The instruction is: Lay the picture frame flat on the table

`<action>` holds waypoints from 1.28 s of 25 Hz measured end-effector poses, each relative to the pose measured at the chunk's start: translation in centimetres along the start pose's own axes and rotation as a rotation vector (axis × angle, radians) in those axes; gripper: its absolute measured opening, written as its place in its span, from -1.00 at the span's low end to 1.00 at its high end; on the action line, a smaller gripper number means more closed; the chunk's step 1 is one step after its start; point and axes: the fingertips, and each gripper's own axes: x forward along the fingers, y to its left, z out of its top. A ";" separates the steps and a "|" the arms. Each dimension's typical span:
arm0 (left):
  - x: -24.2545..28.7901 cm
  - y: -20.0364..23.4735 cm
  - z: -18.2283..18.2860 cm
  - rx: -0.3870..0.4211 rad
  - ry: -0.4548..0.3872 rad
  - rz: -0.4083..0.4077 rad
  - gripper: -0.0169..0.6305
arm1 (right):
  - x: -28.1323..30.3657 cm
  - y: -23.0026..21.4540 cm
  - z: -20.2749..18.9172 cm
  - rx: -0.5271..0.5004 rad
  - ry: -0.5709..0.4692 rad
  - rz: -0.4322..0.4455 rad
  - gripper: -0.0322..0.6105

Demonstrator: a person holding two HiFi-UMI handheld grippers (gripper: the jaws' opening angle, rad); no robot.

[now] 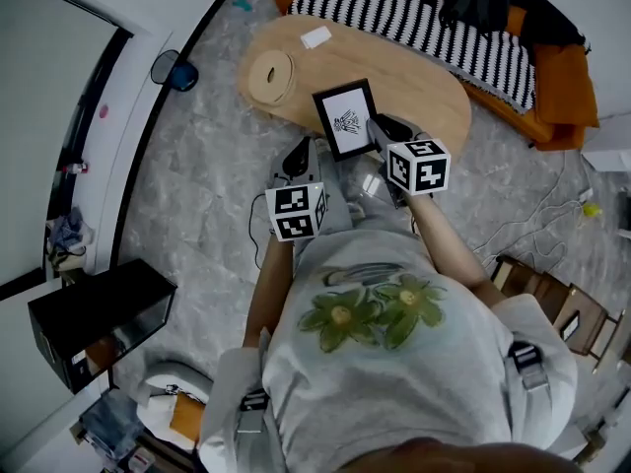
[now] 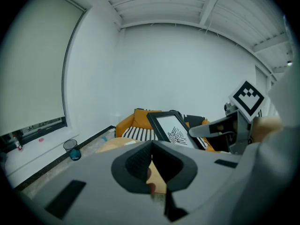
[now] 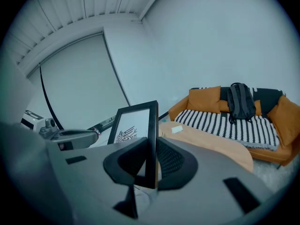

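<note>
A black picture frame (image 1: 346,118) with a white print is held upright, tilted a little, above the near edge of the oval wooden table (image 1: 424,82). My right gripper (image 1: 380,131) is shut on the frame's right side. In the right gripper view the frame (image 3: 140,125) stands edge-on between the two pads, with the right gripper (image 3: 151,165) clamped on it. My left gripper (image 1: 298,161) hangs to the lower left of the frame, apart from it. In the left gripper view its jaws (image 2: 154,165) meet with nothing between them, and the frame (image 2: 172,129) shows beyond.
A round wooden ring (image 1: 272,75) and a small white card (image 1: 315,36) lie on the table's far left part. Behind the table stands an orange sofa (image 1: 562,87) with a striped blanket (image 1: 414,18) and a dark backpack (image 3: 240,100). A blue bin (image 1: 175,69) sits by the wall.
</note>
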 end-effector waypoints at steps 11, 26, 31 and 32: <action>5.0 2.8 1.4 -0.016 0.024 -0.010 -0.90 | 4.7 -1.6 2.9 0.002 0.003 0.001 -0.69; 9.5 5.3 1.3 -0.033 0.076 -0.011 -0.90 | 9.5 -3.4 4.4 0.026 0.025 0.003 -0.69; 10.9 6.4 1.2 -0.032 0.095 -0.012 -0.90 | 11.1 -3.8 5.1 0.039 0.026 0.003 -0.69; 11.2 6.5 1.3 -0.031 0.099 -0.012 -0.90 | 11.3 -3.9 5.2 0.040 0.028 0.002 -0.69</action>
